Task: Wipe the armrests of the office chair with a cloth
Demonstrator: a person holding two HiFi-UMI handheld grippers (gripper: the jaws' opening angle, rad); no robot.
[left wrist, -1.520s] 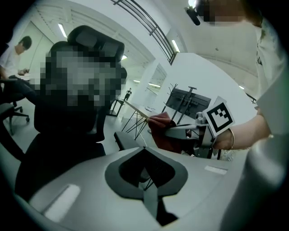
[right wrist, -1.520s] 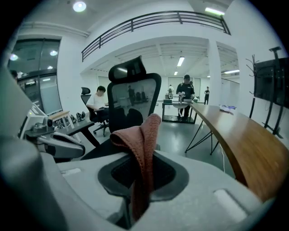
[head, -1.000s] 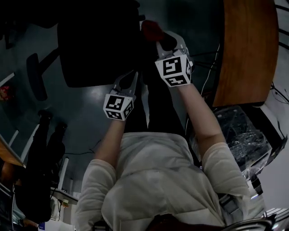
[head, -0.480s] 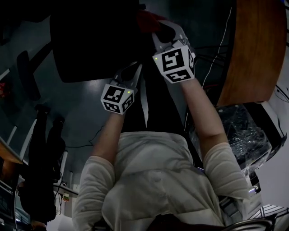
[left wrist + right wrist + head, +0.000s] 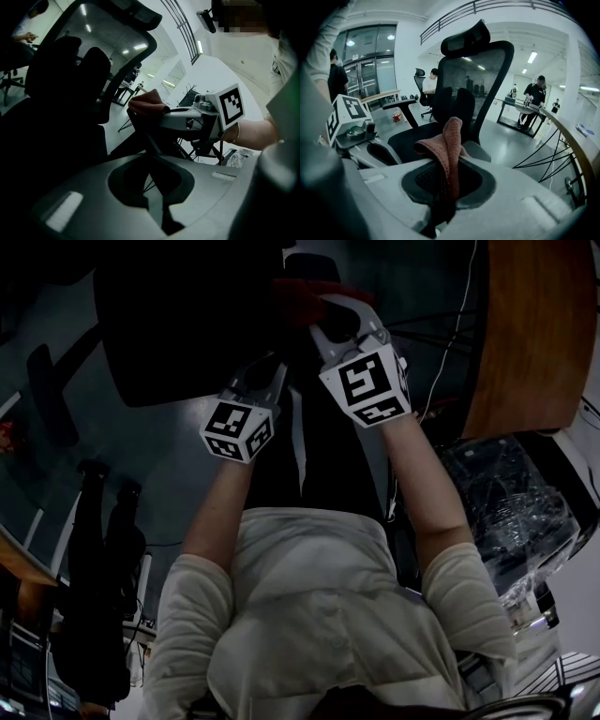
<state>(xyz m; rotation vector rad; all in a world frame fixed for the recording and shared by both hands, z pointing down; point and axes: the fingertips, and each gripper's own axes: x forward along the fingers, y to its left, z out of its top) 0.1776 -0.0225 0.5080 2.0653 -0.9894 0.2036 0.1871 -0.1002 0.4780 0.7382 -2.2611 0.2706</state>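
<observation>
Head view first: got the right gripper (image 5: 322, 313) up at top centre, pinched shut on a reddish cloth (image 5: 295, 296) that pokes out past the tips, right at the edge of the dark office chair (image 5: 178, 334). Can spot the left gripper (image 5: 267, 369) lower and to the left, aimed at the seat and carrying nothing. Too dark up there to pick out the near armrest properly. On to the left gripper view: jaws together at bottom centre with nothing between them. Beyond them at mid-frame, the right gripper (image 5: 164, 112) poking in from the right, with the cloth (image 5: 146, 101) bunched at its tip on top of a dark upright, probably the armrest's post. Over to the right gripper view: cloth (image 5: 451, 136) clamped in the jaws, standing up as a folded ridge at centre, with a grey pad (image 5: 480, 151) just behind it and slightly right. Reckon on the pad being the near armrest, long axis running away from the jaws toward the chair back (image 5: 476, 79). Also catching the far armrest (image 5: 401, 104) at mid-left, well apart across the seat. So the cloth hand is clearly the nearer one, pad dead ahead and a touch lower. Guessing a forward-and-down press, then strokes along the pad's length. Can't tell about contact yet.
</observation>
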